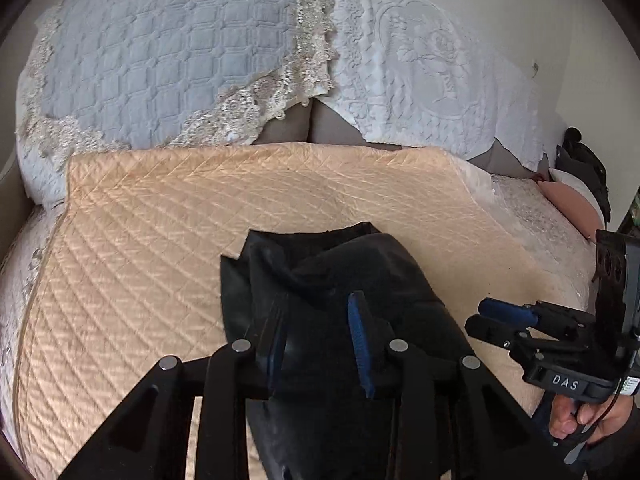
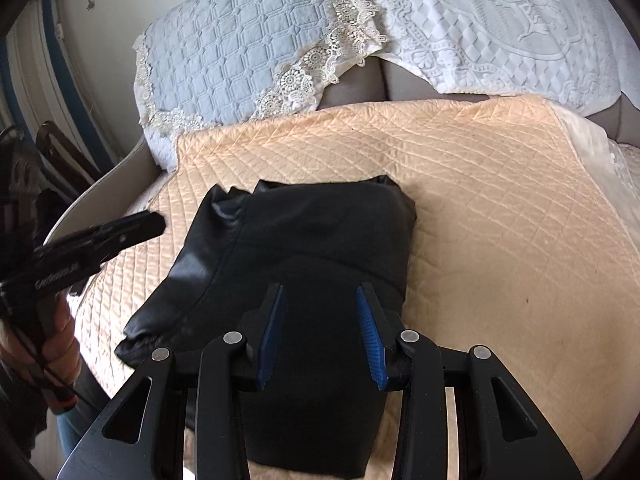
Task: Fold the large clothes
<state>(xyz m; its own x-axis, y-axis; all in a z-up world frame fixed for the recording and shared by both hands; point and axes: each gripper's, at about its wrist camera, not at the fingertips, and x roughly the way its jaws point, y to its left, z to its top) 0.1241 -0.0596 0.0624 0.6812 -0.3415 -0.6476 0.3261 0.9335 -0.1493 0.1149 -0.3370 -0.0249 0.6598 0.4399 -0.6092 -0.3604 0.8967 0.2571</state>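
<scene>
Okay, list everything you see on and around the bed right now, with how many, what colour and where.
black garment: one, black, folded in a bundle on the quilt, near edge toward the grippers
quilt: one, peach, diamond-stitched, spread over the bed
blue pillow cover: one, pale blue with cream lace trim, back left against the wall
white pillow cover: one, white with embossed flowers, back right
pink cushion: one, pink, far right edge of the bed
left gripper: one, black with blue pads, open, hanging over the garment
right gripper: one, black with blue pads, open, over the garment's near end
right hand: one, on the right gripper's handle
left hand: one, on the left gripper's handle
</scene>
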